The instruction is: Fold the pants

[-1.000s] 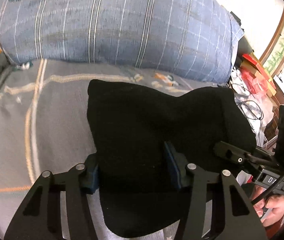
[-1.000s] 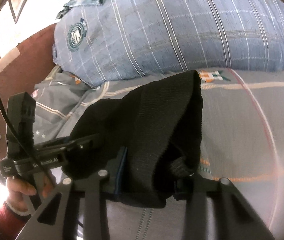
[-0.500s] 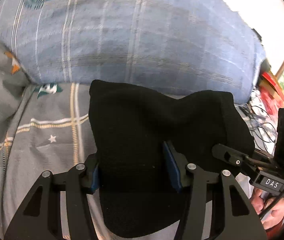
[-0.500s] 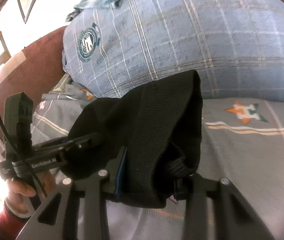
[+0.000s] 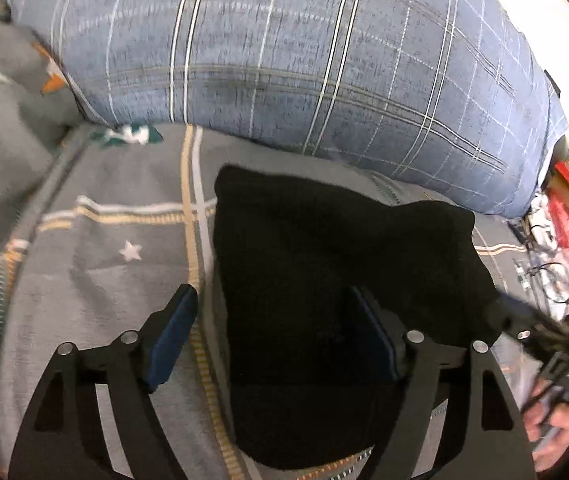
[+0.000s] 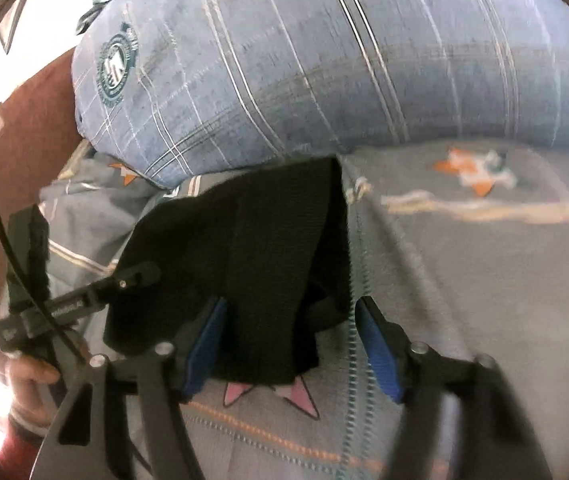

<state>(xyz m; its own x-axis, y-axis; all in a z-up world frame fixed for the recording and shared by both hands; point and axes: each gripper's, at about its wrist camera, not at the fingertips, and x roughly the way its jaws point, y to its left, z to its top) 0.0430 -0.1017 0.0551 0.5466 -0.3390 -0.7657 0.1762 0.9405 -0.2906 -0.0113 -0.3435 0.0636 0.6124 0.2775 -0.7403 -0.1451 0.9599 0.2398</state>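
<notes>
- Lying bunched on the grey bedspread [image 5: 96,300], the black pants [image 5: 324,280] are seen folded; a blue plaid pillow [image 5: 304,60] is set behind
- The left gripper [image 5: 272,340] and right gripper [image 6: 292,344] are opening; cloth is between the spread jaws, unpinched

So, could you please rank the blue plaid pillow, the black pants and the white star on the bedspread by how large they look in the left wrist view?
1. Blue plaid pillow: largest, spanning the top of the view.
2. Black pants: smaller, though nearness to the camera enlarges them, so true sizes stay unsure.
3. White star: by far the smallest.
</notes>
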